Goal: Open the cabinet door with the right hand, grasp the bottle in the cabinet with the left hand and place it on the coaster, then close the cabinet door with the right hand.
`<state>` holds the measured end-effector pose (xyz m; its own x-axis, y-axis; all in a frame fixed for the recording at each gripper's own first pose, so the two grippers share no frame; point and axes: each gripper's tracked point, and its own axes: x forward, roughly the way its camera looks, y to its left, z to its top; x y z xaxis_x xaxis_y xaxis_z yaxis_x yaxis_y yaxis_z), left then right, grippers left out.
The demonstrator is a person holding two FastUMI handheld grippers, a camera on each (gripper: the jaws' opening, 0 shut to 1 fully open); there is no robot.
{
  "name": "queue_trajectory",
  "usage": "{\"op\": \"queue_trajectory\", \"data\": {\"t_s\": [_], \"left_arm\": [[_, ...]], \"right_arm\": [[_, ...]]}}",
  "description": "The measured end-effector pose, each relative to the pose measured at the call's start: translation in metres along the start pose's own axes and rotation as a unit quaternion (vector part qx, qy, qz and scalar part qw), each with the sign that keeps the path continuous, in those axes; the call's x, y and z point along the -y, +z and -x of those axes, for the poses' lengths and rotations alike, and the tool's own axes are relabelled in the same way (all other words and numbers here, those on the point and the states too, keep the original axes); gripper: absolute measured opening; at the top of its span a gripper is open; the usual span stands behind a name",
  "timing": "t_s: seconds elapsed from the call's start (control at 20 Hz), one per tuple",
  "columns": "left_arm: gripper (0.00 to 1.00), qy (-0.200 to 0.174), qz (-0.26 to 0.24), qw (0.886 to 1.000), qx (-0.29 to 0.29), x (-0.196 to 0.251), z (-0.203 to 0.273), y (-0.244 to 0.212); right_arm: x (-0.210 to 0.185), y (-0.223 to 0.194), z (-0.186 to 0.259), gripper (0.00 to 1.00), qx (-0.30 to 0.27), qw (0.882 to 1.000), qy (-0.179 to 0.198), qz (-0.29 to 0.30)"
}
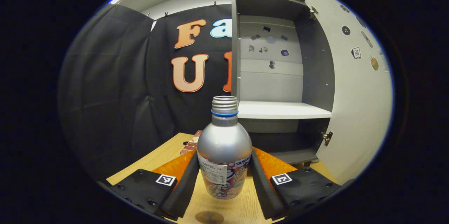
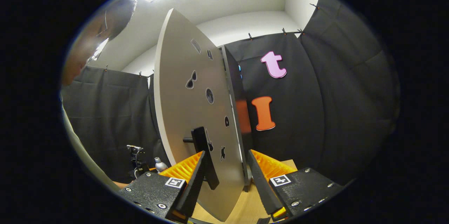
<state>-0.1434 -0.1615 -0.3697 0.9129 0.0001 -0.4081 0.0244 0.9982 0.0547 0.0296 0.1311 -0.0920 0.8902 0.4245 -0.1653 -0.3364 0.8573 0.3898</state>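
- Silver aluminium bottle with a blue neck ring and printed label (image 1: pixel 224 150): stands upright, uncapped, between the two fingers of the left gripper (image 1: pixel 224 178), out of the cabinet and over the pale wooden tabletop (image 1: pixel 158 157). Both fingers lie against its sides, so the left gripper is clamped on the bottle; a low grip on the body keeps the open neck upright.
- Round brown coaster (image 1: pixel 209 217): lies flat on the tabletop at the bottom edge of the left gripper view, just before the bottle's base. Whether the base touches the wood cannot be told; the bottle does not look to be on the coaster yet.
- Grey cabinet with a white shelf (image 1: pixel 284 110): interior stands exposed with the shelf bare, consistent with the bottle having been taken out.
- White cabinet door with small dark stickers (image 2: pixel 196 111): swung wide open, seen edge-on in the right gripper view.
- Black bar handle on the door (image 2: pixel 205 153): sits between the fingers of the right gripper (image 2: pixel 224 176), whose jaws stand apart with the door edge between them, touching neither side clearly; likely kept there for the closing push.
- Judgement: placing step in hand; door closing remains.
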Motion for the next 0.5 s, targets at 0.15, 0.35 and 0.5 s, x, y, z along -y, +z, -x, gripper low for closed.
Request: {"op": "queue_trajectory", "data": {"t_s": [0.15,0.35,0.5], "left_arm": [[0.84,0.028,0.009,0.999,-0.019,-0.016,0.011,-0.029],[0.84,0.060,0.021,0.997,-0.034,-0.039,0.025,-0.060],[0.84,0.074,0.029,0.996,-0.046,-0.048,0.029,-0.082]], "right_arm": [[-0.001,-0.003,-0.002,0.74,-0.006,1.000,0.011,0.007],[0.000,-0.010,0.002,0.73,-0.011,1.000,0.017,0.005],[0.007,-0.010,0.004,0.74,-0.009,1.000,0.009,-0.003]]}}
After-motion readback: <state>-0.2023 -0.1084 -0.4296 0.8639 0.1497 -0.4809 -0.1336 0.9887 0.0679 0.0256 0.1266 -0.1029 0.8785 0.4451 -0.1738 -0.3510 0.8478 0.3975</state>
